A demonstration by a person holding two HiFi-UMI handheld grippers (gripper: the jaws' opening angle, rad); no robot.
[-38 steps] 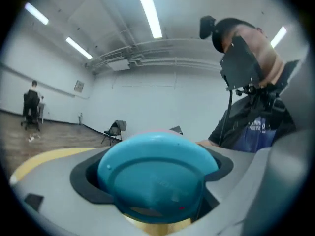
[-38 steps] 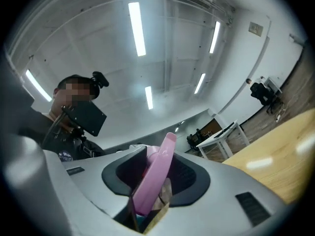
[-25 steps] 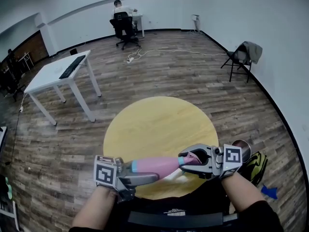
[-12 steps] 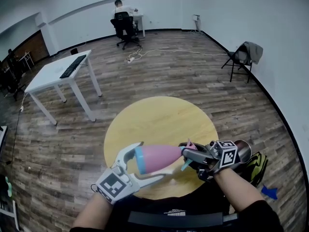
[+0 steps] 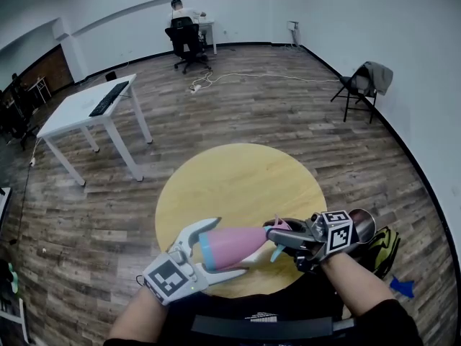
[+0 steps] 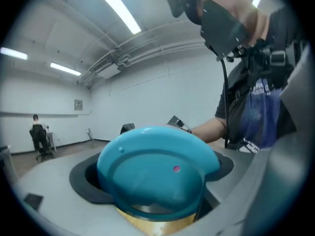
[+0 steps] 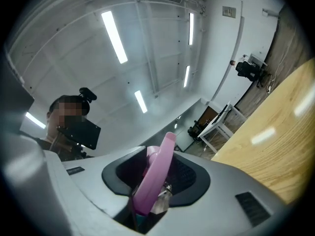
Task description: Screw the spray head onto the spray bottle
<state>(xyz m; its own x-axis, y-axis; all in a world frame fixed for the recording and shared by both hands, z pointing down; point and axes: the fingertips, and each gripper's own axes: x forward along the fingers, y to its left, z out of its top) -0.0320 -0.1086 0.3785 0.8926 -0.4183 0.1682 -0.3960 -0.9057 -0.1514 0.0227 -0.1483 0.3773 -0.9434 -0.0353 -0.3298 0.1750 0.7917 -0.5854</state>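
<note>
The pink spray bottle [image 5: 234, 245] with its blue base [image 6: 156, 168] lies level above the near edge of the round yellow table [image 5: 238, 182]. My left gripper [image 5: 225, 249] is shut on the base end, one finger above and one below. At the bottle's neck sits the pink spray head [image 5: 282, 225] with a teal trigger [image 5: 276, 250]. My right gripper [image 5: 284, 237] is shut on that head, and in the right gripper view the pink spray head [image 7: 153, 177] stands pinched between the dark pads. The joint between neck and head is hidden by the jaws.
A white desk [image 5: 83, 114] with a keyboard stands at the left. A person on an office chair [image 5: 184, 38] sits at a far desk. A folding chair [image 5: 364, 85] stands by the right wall, a cable [image 5: 245, 78] lies on the floor, and a bag [image 5: 382, 247] lies beside my right arm.
My left gripper has rolled, its marker cube swinging lower, and the bottle turned with it. The right gripper has also rolled and sunk a little, still on the spray head.
</note>
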